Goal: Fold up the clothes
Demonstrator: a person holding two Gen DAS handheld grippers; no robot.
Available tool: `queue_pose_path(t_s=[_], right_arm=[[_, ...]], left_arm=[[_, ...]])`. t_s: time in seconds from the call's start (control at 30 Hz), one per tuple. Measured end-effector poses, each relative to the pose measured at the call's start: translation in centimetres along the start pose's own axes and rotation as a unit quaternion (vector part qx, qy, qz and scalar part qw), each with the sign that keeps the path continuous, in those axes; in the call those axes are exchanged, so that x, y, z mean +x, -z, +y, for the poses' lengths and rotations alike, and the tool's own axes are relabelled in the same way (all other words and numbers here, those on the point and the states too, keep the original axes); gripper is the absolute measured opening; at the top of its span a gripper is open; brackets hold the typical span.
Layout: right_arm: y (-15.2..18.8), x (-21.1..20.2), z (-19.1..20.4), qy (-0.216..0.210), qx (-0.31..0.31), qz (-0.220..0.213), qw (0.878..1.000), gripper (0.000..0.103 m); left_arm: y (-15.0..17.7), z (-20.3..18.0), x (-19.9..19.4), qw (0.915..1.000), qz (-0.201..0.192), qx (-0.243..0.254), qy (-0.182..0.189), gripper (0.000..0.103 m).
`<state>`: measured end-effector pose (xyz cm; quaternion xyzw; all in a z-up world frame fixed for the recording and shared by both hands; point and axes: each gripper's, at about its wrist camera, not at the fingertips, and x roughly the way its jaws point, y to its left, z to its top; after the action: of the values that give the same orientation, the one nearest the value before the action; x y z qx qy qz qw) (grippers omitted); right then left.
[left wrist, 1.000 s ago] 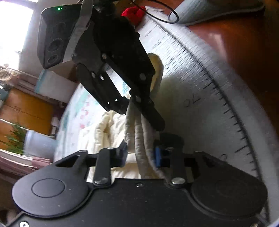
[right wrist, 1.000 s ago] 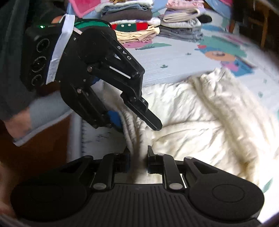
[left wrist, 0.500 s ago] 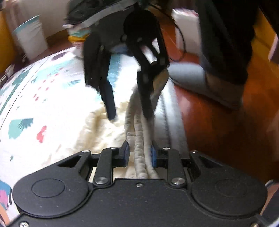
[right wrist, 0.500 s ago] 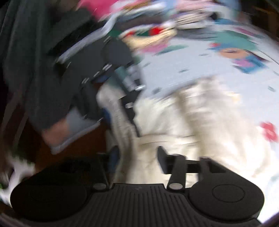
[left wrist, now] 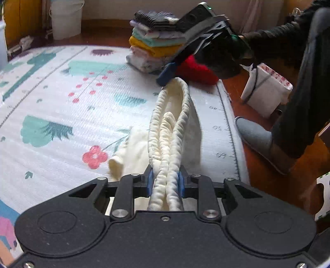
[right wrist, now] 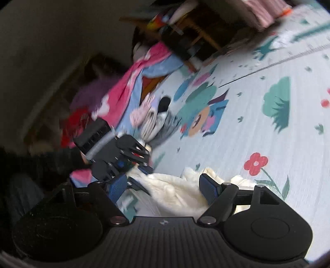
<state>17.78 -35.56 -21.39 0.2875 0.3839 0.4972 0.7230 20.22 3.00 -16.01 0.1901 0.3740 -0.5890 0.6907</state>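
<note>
Left tongs point(left wrist: 165, 183) pinch a cream garment point(left wrist: 175, 132) by its ribbed, rope-like edge, stretched over the play mat point(left wrist: 61, 115). Right tongs point(right wrist: 165, 186) are spreading, pads clear of the cloth beneath. Beyond, one stack of folded clothes point(left wrist: 152, 47), one white bucket point(left wrist: 66, 18).

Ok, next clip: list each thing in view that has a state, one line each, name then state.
left gripper: shut on the cream garment's bunched ribbed edge.
right gripper: jaws opening, pads clear of the cloth.
cream garment: rumpled, not yet folded, one edge stretched out from the left gripper.
stack of clothes: folded, piled on the play mat.
</note>
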Motion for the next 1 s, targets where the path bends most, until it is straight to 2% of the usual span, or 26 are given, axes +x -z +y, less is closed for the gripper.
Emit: queue_pose_path(t_s=[0.2,0.3,0.37,0.47,0.53,0.57,0.6,0.67,0.7,0.77,0.8,0.83,0.93,1.0], right_arm=[[-0.5,1.9,-2.8,0.1,-0.009,-0.017,0.995,0.078],[-0.1,3.3,-3.8,0.131,-0.02,-0.008,0.991,0.078],[0.7,4.0,-3.6,0.162,-0.042,0.004,0.986,0.076],[2.0,5.3,-2.4,0.217,-0.107,0.023,0.97,0.071],[2.8,6.7,-1.6,0.235,-0.154,0.044,0.959,0.069],[3.4,7.5,-1.2,0.241,-0.175,0.058,0.953,0.069],[3.9,8.4,-0.9,0.248,-0.196,0.072,0.946,0.069],[4.9,9.5,0.0,0.276,-0.236,0.097,0.927,0.069],[5.3,10.0,0.2,0.284,-0.251,0.104,0.92,0.069],[5.7,10.3,0.6,0.294,-0.269,0.103,0.911,0.069],[5.9,10.5,0.8,0.299,-0.278,0.103,0.907,0.068],[6.1,10.5,1.2,0.296,-0.29,0.101,0.904,0.068],[6.9,10.3,2.5,0.286,-0.326,0.094,0.896,0.068],[7.5,10.4,3.3,0.277,-0.352,0.092,0.889,0.068]], left_arm=[[0.6,3.8,3.9,0.9988,0.015,-0.038,0.026,0.022],[1.1,5.8,5.1,0.9965,0.023,-0.064,0.048,0.022],[1.6,6.9,5.7,0.9951,0.028,-0.08,0.051,0.022],[2.5,8.4,6.7,0.9925,0.032,-0.109,0.045,0.025],[3.1,8.4,7.1,0.9926,0.03,-0.116,0.02,0.038],[3.4,8.3,7.2,0.9926,0.028,-0.118,0.001,0.05],[3.6,8.2,6.9,0.9919,0.021,-0.124,-0.02,0.055],[3.9,7.5,5.8,0.9909,-0.003,-0.122,-0.055,0.057],[4.0,6.8,4.9,0.9891,-0.019,-0.121,-0.083,0.051],[4.3,5.0,2.7,0.9795,-0.052,-0.125,-0.149,0.05],[4.5,3.5,1.7,0.9769,-0.067,-0.117,-0.166,0.051],[4.9,1.9,0.8,0.9743,-0.082,-0.109,-0.179,0.05],[6.5,-3.5,-0.4,0.97,-0.121,-0.101,-0.185,0.051],[8.0,-6.3,0.6,0.9693,-0.123,-0.093,-0.191,0.051]])
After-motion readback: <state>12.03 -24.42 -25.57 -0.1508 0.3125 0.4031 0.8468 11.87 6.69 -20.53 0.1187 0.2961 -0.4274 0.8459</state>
